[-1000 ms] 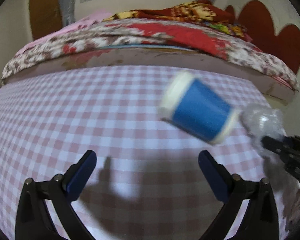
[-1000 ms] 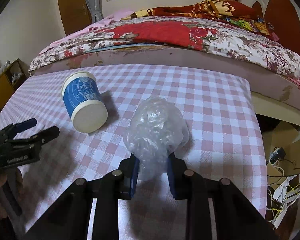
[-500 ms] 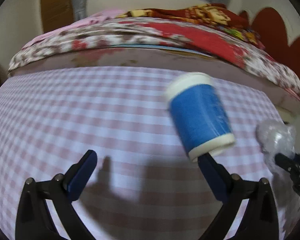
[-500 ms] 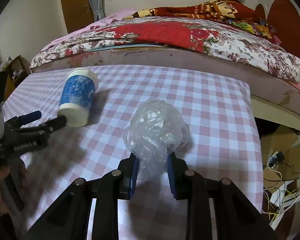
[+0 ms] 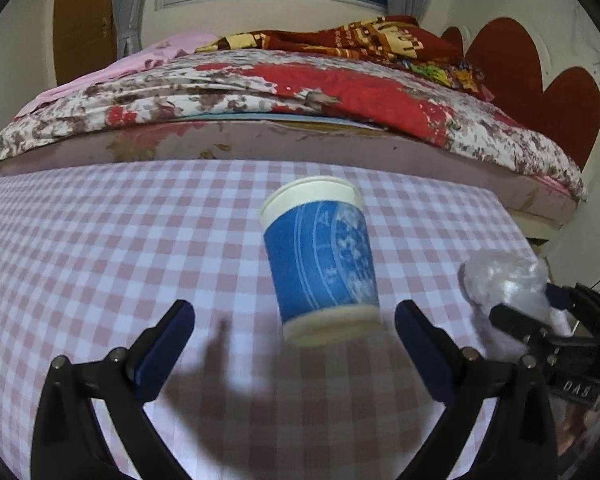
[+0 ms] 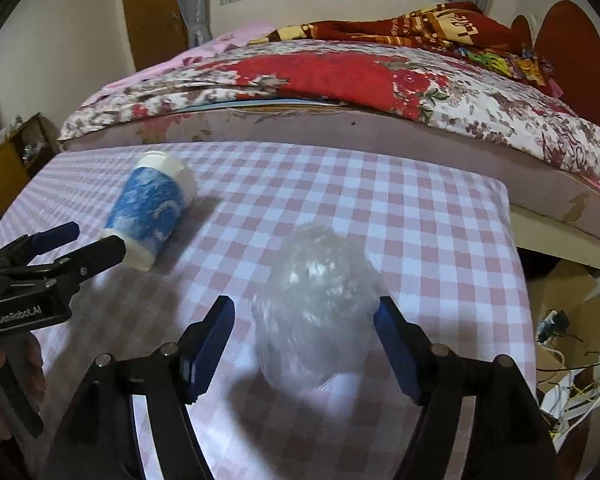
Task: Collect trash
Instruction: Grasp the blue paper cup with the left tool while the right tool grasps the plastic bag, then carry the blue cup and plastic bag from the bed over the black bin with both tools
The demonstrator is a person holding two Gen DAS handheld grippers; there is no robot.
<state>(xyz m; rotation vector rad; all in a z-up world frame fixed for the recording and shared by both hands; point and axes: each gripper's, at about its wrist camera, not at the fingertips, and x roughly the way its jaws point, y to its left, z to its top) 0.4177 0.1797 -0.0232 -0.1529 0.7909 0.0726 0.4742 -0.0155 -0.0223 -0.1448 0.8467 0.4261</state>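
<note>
Your crumpled clear plastic wad (image 6: 316, 312) lies on the checked table (image 6: 420, 216), toward its right edge, between the pads of your right gripper (image 6: 304, 344). Those jaws have just been opening: a second ago they pinched the wad tight, and now both pads stand clear of it, so the wad is released and rests on the cloth, not collected. If you meant to carry it off, you will likely need to close on it again.

Further left, the blue paper cup (image 5: 320, 256) lies on its side with its white rim toward the table's far edge and its base toward you. It has rolled round since a second ago, when it lay more crosswise. Your left gripper (image 5: 294, 344) is spread wide and empty, with the cup's base just ahead of its fingertips, untouched.

No bin or bag shows in either view. Whether the cup holds anything, you cannot tell.
</note>
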